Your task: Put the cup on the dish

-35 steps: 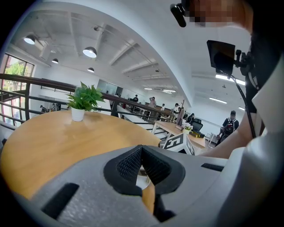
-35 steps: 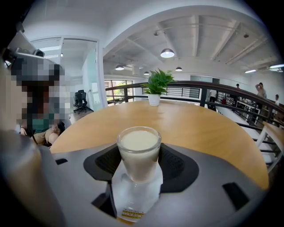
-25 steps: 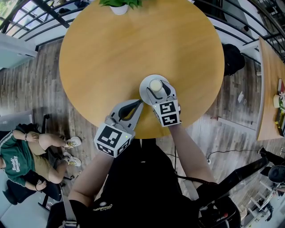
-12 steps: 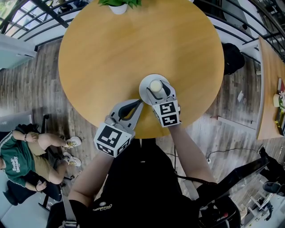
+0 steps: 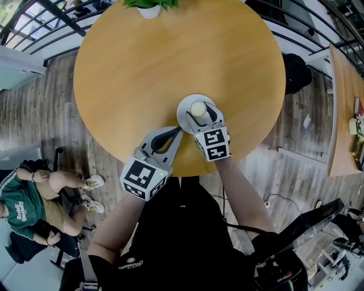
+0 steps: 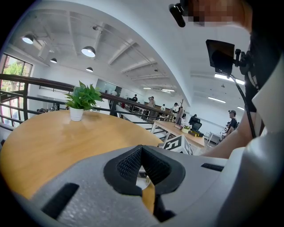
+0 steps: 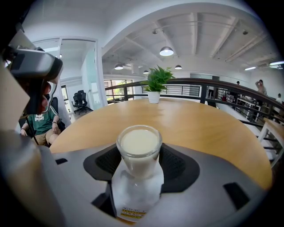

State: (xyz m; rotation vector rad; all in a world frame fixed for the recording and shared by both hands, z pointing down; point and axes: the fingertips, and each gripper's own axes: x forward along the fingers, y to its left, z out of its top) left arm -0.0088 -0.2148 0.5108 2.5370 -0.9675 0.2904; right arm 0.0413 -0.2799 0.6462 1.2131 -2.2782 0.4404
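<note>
A small glass cup (image 5: 198, 108) full of a white liquid stands over a white dish (image 5: 183, 111) near the front edge of the round wooden table (image 5: 170, 51). My right gripper (image 5: 200, 114) reaches in from the near side with a jaw on either side of the cup. In the right gripper view the black pads press against both sides of the cup (image 7: 138, 153), so the right gripper (image 7: 139, 165) is shut on it. The dish is hidden in that view. My left gripper (image 5: 173, 133) hovers at the table's front edge, just left of the dish, shut on nothing (image 6: 142, 156).
A potted green plant (image 5: 149, 4) stands at the table's far edge, also visible as the plant (image 7: 154, 84) in the right gripper view. A seated person (image 5: 28, 199) is on the floor level at lower left. Another table (image 5: 344, 113) lies to the right, with railings behind.
</note>
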